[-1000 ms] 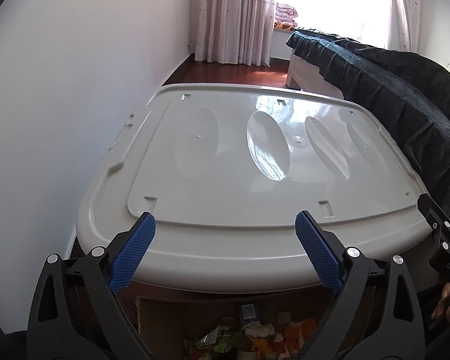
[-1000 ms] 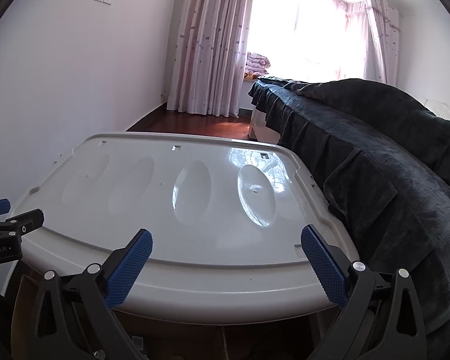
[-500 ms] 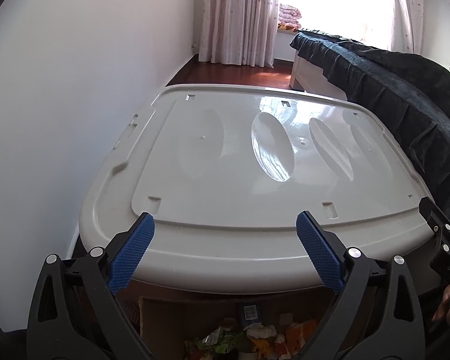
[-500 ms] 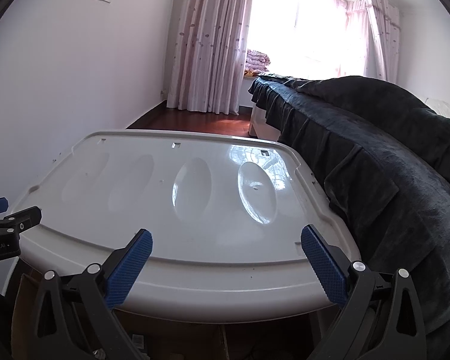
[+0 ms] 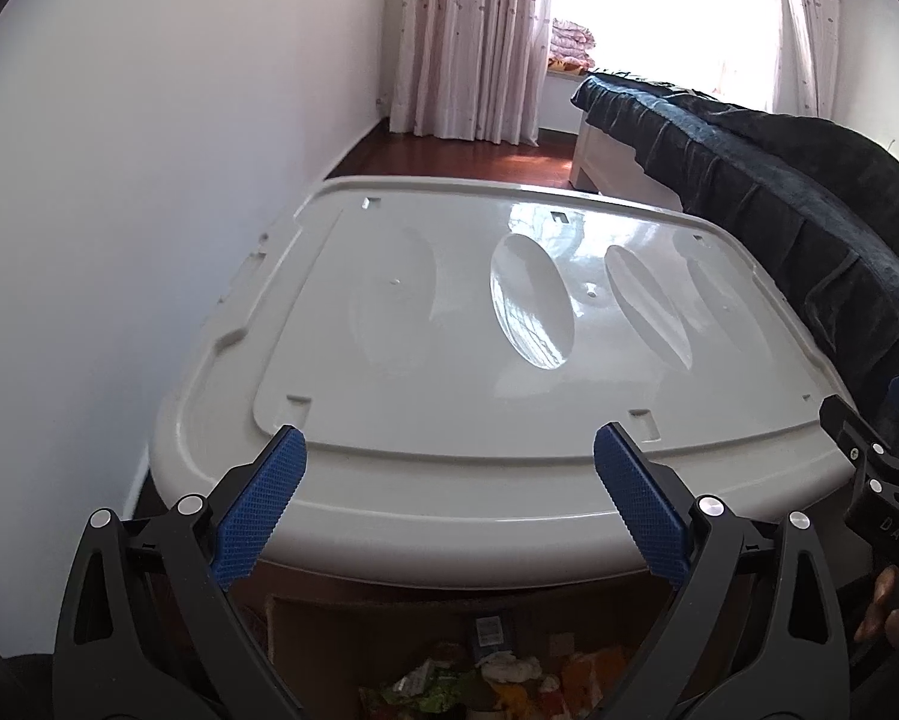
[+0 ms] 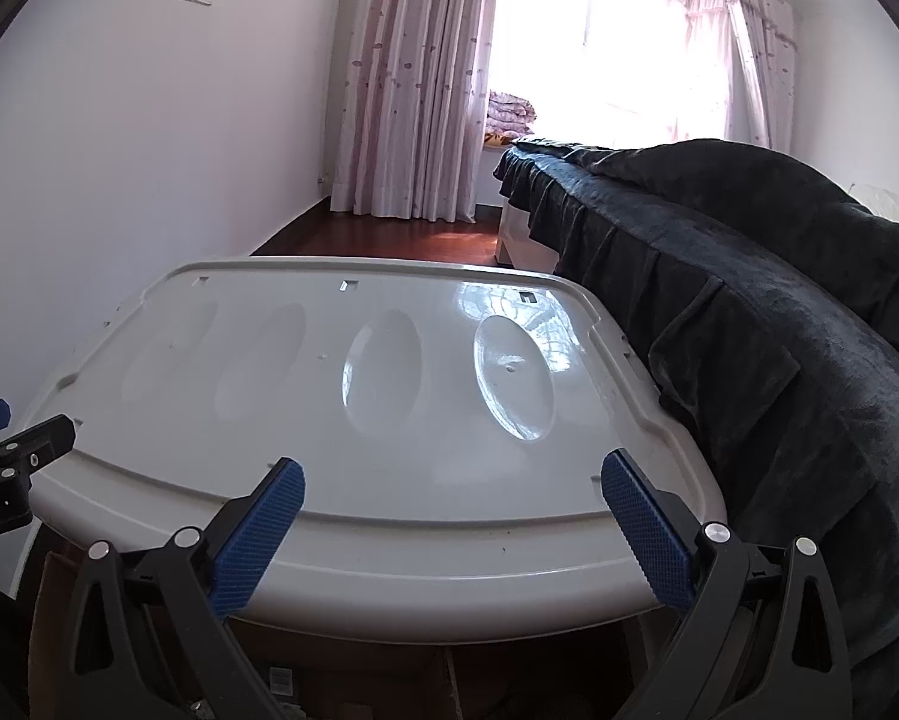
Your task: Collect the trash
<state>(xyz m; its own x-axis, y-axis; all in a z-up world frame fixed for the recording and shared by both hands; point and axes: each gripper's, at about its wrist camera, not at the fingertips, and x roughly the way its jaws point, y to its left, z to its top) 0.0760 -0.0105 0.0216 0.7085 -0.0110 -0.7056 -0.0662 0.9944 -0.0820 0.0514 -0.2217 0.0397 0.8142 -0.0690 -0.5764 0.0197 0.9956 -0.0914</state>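
Trash lies low, apparently in cardboard box below white lid. Left gripper and right gripper hover wide open, empty. Step: approach. Next: dip toward wrappers.

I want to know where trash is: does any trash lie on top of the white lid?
No, the white lid is bare on top; the colourful trash lies below its near edge.

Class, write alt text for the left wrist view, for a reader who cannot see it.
An open left gripper hovers at the near edge of a large white plastic lid. Colourful trash lies in a cardboard box below; a dark-covered bed stands to the right.
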